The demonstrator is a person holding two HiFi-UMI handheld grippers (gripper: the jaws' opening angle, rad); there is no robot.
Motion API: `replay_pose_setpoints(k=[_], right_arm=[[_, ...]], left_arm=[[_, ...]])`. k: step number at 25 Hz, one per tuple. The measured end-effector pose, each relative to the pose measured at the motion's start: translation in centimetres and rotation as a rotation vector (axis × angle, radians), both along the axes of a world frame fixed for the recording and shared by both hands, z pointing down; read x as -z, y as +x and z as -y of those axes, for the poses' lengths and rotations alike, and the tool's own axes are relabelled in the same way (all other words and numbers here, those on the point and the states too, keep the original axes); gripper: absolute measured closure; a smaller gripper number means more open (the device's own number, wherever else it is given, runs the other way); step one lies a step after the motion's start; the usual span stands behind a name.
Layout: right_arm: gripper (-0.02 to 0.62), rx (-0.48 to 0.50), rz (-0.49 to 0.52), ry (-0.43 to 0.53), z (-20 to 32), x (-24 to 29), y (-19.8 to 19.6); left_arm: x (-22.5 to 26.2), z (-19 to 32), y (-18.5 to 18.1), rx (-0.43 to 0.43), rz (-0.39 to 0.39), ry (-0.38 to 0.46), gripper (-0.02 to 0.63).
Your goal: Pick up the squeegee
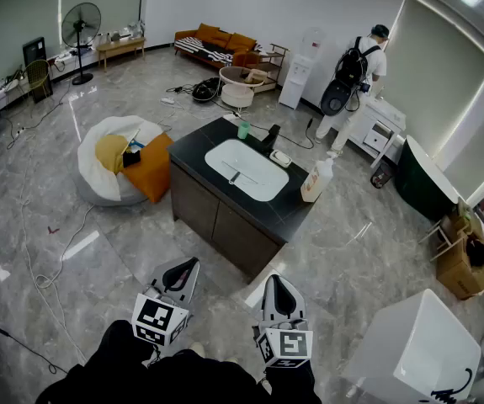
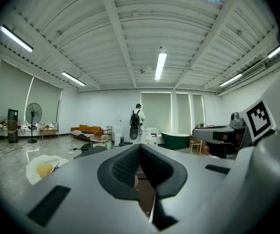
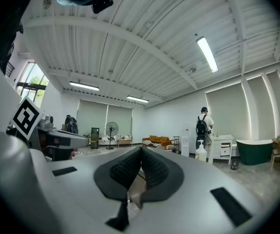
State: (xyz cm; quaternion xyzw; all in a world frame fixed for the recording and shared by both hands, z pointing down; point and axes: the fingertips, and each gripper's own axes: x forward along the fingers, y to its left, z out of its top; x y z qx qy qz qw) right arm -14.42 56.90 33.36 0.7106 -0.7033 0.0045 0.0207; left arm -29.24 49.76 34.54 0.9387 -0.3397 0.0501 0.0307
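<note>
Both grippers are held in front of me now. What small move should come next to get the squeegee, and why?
Probably walk toward the black sink counter: a small tool, likely the squeegee, lies in its white basin, far ahead of the left gripper and right gripper, both shut and empty.

Bright, even light from ceiling strips (image 2: 160, 66); glare on the glossy floor (image 1: 82, 244); strong fisheye bending, dark corners.
</note>
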Motion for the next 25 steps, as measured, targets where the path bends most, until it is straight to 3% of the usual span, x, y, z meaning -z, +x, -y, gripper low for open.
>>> replay_pose_setpoints(k=[14, 25], right_arm=[[0.578, -0.006, 0.003, -0.018, 2.2, -0.7, 1.1], [0.578, 0.034, 0.026, -0.024, 9.7, -2.3, 4.2]], left_arm=[[-0.2, 2.1, 0.8, 0.006, -0.006, -0.004, 0.583], [-1.3, 8.8, 3.4, 0.056, 0.017, -0.009, 0.583]])
